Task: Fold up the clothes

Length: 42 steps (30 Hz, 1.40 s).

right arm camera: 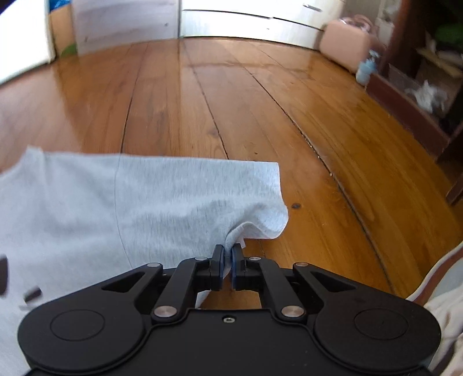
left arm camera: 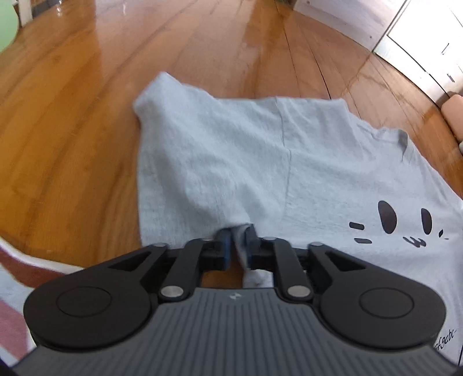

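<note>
Pale grey T-shirt (left arm camera: 225, 162) — black cartoon-face print (left arm camera: 405, 225)

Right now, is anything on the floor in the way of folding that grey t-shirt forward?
Nothing visible. Both the left gripper and the right gripper are shut on the grey t-shirt, and the wooden floor beyond its far edge looks bare up to the white cabinets.

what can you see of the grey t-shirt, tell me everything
The grey t-shirt is light heathered knit, soft and creased, spread on the wooden floor. A black cartoon face print and small lettering sit on one part; a seam runs down it and a dark-lined neckline shows at the far edge. The left gripper and the right gripper are each shut on a bunched edge, their fingers pinching the cloth into small peaks.
</note>
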### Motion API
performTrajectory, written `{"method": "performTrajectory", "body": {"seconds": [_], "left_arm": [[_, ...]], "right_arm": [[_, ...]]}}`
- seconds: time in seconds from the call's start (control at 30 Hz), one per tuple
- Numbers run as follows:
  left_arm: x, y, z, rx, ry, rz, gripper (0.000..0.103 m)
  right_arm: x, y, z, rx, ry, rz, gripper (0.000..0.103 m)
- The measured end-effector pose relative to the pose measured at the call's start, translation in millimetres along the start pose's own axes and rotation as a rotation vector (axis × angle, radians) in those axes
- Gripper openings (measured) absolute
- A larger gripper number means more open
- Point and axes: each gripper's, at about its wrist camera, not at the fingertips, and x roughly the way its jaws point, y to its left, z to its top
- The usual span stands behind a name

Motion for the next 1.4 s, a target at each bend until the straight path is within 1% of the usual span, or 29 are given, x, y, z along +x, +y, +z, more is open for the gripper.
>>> {"method": "performTrajectory", "body": {"seconds": [0.03, 0.07, 0.1, 0.13, 0.2, 0.27, 0.4, 0.43, 0.5, 0.53, 0.57, 0.6, 0.67, 0.7, 0.8, 0.93, 1.0, 1.03, 1.07, 1.1, 1.13, 1.17, 1.2, 1.23, 1.27, 1.3, 1.33, 1.37, 1.4], "left_arm": [[-8.2, -0.7, -0.9, 0.02, -0.005, 0.003, 0.03], [-16.8, -1.6, -2.9, 0.038, -0.01, -0.01, 0.044], [-25.4, -2.7, -5.4, 0.056, -0.015, -0.029, 0.05], [-33.7, -3.7, -8.8, 0.067, -0.018, -0.056, 0.054], [-45.4, -7.4, -17.2, 0.087, 0.002, -0.12, 0.054], [-52.7, -13.7, -27.4, 0.112, 0.037, -0.17, 0.054], [-53.4, -29.1, -51.4, 0.152, 0.126, -0.229, 0.054], [-52.1, -32.6, -57.5, 0.165, 0.14, -0.242, 0.054], [-49.2, -39.4, -69.9, 0.214, 0.17, -0.26, 0.054], [-47.4, -43.9, -76.7, 0.256, 0.182, -0.247, 0.048], [-45.5, -48.4, -83.6, 0.299, 0.191, -0.228, 0.02], [-43.7, -53.0, -90.5, 0.342, 0.199, -0.209, 0.0], [-39.9, -58.7, -101.7, 0.4, 0.199, -0.136, 0.0], [-42.3, -56.2, -103.0, 0.4, 0.194, -0.121, 0.0], [-54.8, -42.6, -101.8, 0.372, 0.176, -0.103, 0.0], [-71.4, -24.5, -100.1, 0.334, 0.153, -0.079, 0.001], [-84.8, -23.6, -105.0, 0.309, 0.144, -0.155, 0.004], [-87.3, -26.3, -110.8, 0.316, 0.145, -0.163, 0.012], [-87.8, -30.0, -117.9, 0.329, 0.148, -0.156, 0.033], [-84.5, -35.1, -126.1, 0.357, 0.154, -0.12, 0.043], [-79.6, -38.9, -133.7, 0.381, 0.169, -0.096, 0.048], [-74.8, -42.0, -140.7, 0.399, 0.188, -0.081, 0.048], [-70.8, -41.9, -145.9, 0.395, 0.21, -0.089, 0.048], [-71.8, -40.1, -149.5, 0.381, 0.198, -0.106, 0.053], [-73.4, -37.6, -151.9, 0.36, 0.198, -0.131, 0.059], [-73.8, -35.4, -153.5, 0.336, 0.213, -0.164, 0.06], [-73.9, -33.3, -154.8, 0.313, 0.229, -0.198, 0.057], [-74.1, -33.9, -156.9, 0.31, 0.252, -0.234, 0.042], [-74.6, -37.8, -160.4, 0.332, 0.28, -0.252, 0.024]], "right_arm": [[-0.9, 9.3, -3.2, -0.077, -0.004, -0.047, 0.024], [-3.2, 20.5, -7.7, -0.171, -0.011, -0.105, 0.032], [-7.9, 26.7, -11.7, -0.217, -0.018, -0.144, 0.042], [-15.8, 25.5, -13.3, -0.192, -0.023, -0.121, 0.047], [-33.3, 19.5, -15.0, -0.108, -0.033, -0.038, 0.049], [-50.4, 13.9, -18.1, -0.042, -0.025, 0.091, 0.05], [-77.0, 8.9, -31.0, -0.003, 0.021, 0.339, 0.058], [-80.2, 8.3, -34.8, -0.002, 0.042, 0.384, 0.058], [-86.6, 8.2, -44.0, -0.013, 0.078, 0.437, 0.058], [-89.1, 8.1, -49.2, -0.024, 0.093, 0.455, 0.058], [-89.7, 7.8, -53.9, -0.036, 0.106, 0.465, 0.058], [-89.7, 7.4, -58.4, -0.046, 0.118, 0.473, 0.058], [-88.6, 5.3, -66.3, -0.058, 0.138, 0.478, 0.058], [-88.1, 3.6, -70.5, -0.059, 0.148, 0.477, 0.058], [-84.3, 0.6, -82.0, -0.064, 0.186, 0.472, 0.058], [-94.6, -6.9, -102.7, -0.082, 0.236, 0.481, 0.058], [-99.4, -15.3, -117.2, -0.07, 0.28, 0.518, 0.058], [-102.1, -19.2, -124.9, -0.067, 0.309, 0.54, 0.058], [-104.9, -22.6, -134.7, -0.077, 0.343, 0.563, 0.058], [-107.9, -24.2, -145.4, -0.107, 0.375, 0.581, 0.058], [-114.7, -23.6, -156.9, -0.172, 0.38, 0.583, 0.058], [-122.7, -22.5, -168.6, -0.246, 0.377, 0.58, 0.058], [-130.5, -23.0, -177.7, -0.299, 0.367, 0.574, 0.059], [-138.3, -23.9, -186.0, -0.346, 0.354, 0.569, 0.059], [-144.1, -26.3, -192.3, -0.369, 0.356, 0.558, 0.06], [-147.4, -29.6, -196.7, -0.371, 0.379, 0.551, 0.062], [-149.1, -34.3, -200.7, -0.359, 0.413, 0.559, 0.062], [-151.5, -39.6, -204.5, -0.343, 0.436, 0.572, 0.063], [-154.2, -45.0, -208.4, -0.328, 0.455, 0.586, 0.064]]}}
